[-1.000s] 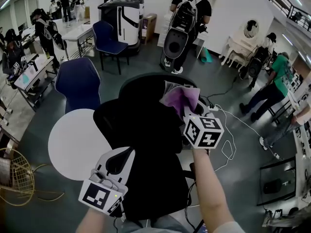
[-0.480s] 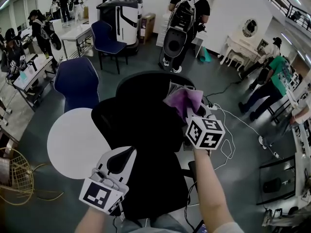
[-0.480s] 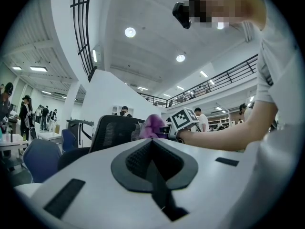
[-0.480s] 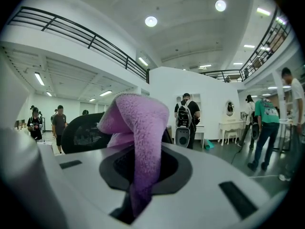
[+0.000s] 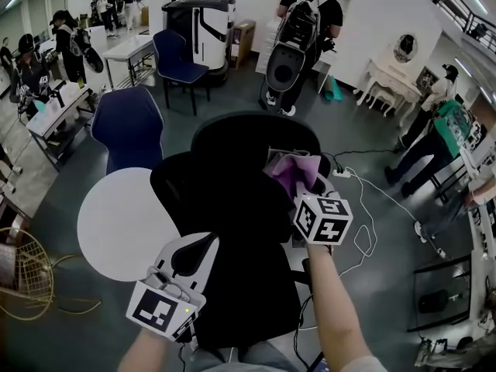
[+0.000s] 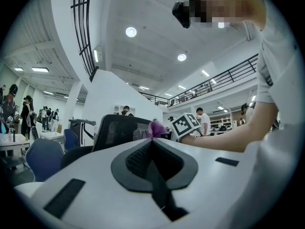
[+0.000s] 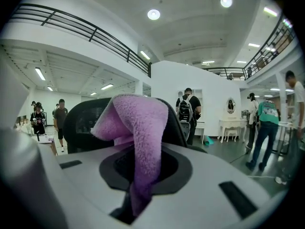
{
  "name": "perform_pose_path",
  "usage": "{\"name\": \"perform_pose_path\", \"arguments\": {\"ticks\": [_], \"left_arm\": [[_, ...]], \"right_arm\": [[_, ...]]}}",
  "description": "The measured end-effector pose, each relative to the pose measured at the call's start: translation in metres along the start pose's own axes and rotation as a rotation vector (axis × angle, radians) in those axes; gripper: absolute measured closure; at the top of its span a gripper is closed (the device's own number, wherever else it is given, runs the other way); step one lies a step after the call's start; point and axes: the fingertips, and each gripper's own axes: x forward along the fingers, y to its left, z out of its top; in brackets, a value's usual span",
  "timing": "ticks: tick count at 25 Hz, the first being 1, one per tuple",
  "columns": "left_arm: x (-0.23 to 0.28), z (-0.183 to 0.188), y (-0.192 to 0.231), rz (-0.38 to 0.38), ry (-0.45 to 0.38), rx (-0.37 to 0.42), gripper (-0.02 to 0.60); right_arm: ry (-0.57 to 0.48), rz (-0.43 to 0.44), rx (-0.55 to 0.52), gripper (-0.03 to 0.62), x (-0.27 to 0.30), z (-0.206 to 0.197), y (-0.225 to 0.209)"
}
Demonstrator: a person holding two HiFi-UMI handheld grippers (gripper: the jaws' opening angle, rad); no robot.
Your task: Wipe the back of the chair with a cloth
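Note:
A black mesh office chair (image 5: 232,200) stands just in front of me, its curved back (image 5: 256,129) at the far side. My right gripper (image 5: 301,188) is shut on a purple cloth (image 5: 293,170), which lies against the right part of the chair just inside the back's curve. In the right gripper view the cloth (image 7: 136,128) hangs out of the shut jaws and covers part of the chair back (image 7: 83,123). My left gripper (image 5: 201,245) hovers low over the chair's near left side, shut with nothing in it. The left gripper view shows the mesh back (image 6: 119,131) ahead.
A round white table (image 5: 116,223) sits close on the chair's left, with a blue chair (image 5: 128,130) behind it. White cables (image 5: 364,223) lie on the floor at the right. A person with a backpack (image 5: 298,29) stands beyond. A gold wire basket (image 5: 23,277) is at far left.
The right gripper and the purple cloth have drawn back a little toward me along the chair. The left gripper has hardly moved.

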Motion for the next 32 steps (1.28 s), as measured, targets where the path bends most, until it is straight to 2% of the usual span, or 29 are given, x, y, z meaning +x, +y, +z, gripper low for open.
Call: {"name": "perform_pose_path", "arguments": {"ticks": [17,32], "left_arm": [[-0.028,-0.002,0.027,0.069,0.000,0.013,0.571],[-0.057,0.005,0.043,0.117,0.001,0.023,0.571]], "right_arm": [[-0.002,0.139,-0.012,0.545,0.029,-0.001,0.094],[-0.011,0.261,-0.014,0.545,0.027,0.000,0.175]]}}
